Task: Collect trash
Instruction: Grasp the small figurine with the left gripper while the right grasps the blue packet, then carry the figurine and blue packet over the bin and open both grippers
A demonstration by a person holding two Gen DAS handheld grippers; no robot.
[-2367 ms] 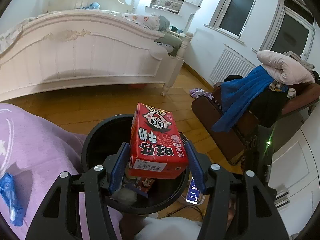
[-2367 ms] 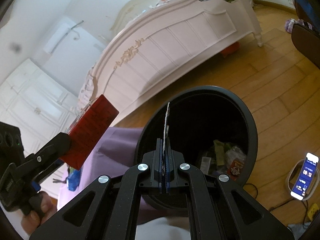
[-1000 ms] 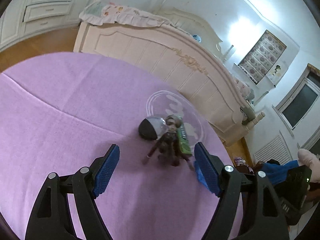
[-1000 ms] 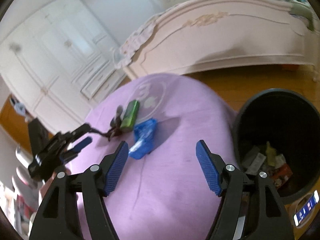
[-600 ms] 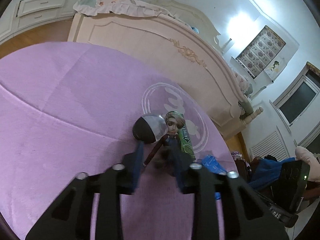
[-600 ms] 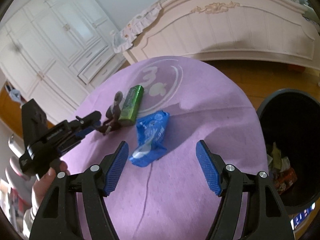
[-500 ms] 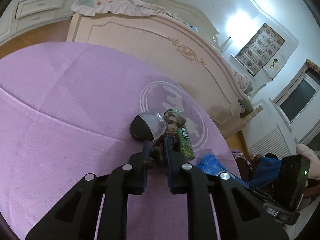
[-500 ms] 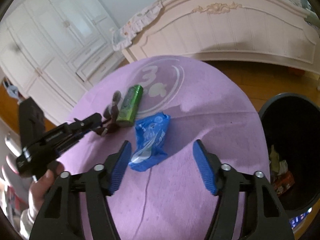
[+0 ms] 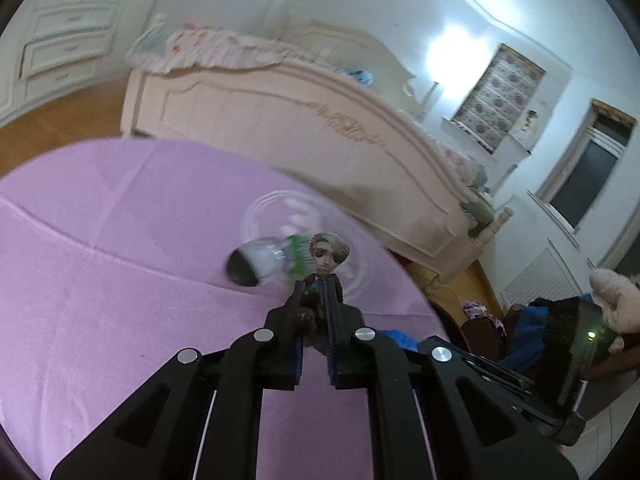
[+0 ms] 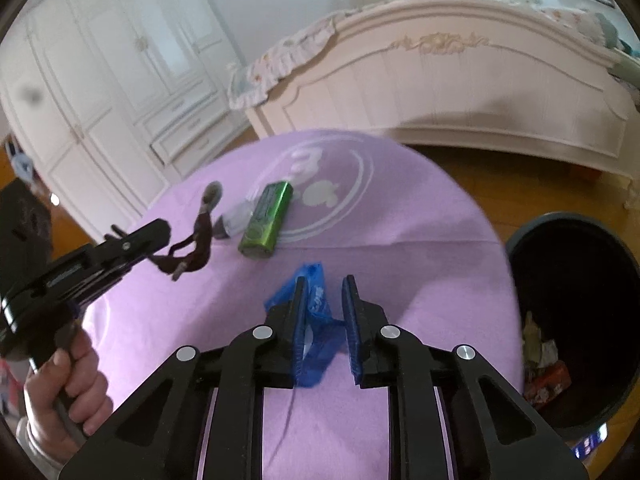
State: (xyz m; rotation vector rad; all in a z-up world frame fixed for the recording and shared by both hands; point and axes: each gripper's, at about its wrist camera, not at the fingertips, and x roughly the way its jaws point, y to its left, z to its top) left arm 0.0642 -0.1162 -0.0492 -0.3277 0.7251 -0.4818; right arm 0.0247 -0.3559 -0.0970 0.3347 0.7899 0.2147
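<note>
My left gripper (image 9: 312, 294) is shut on a small doll (image 9: 329, 252) with a blond head and a dark red body. In the right wrist view the left gripper (image 10: 160, 236) holds the doll (image 10: 198, 246) just above the purple cloth. My right gripper (image 10: 324, 286) straddles a crumpled blue wrapper (image 10: 314, 308) lying on the cloth. Its jaws are closing with the wrapper between them, and a gap still shows beside the right pad. A green pack (image 10: 267, 220) and a black-and-clear capsule (image 10: 234, 220) lie side by side behind the doll.
A round table under a purple cloth (image 10: 420, 240) carries everything. A black bin (image 10: 576, 240) with trash inside stands on the wooden floor at the table's right. A pale bed (image 10: 440, 80) and white cupboards (image 10: 100, 80) stand behind. A person's hand (image 10: 68, 372) grips the left tool.
The left gripper shut on the doll and lifted it off the cloth. The right gripper came down over the blue wrapper and its jaws narrowed around it.
</note>
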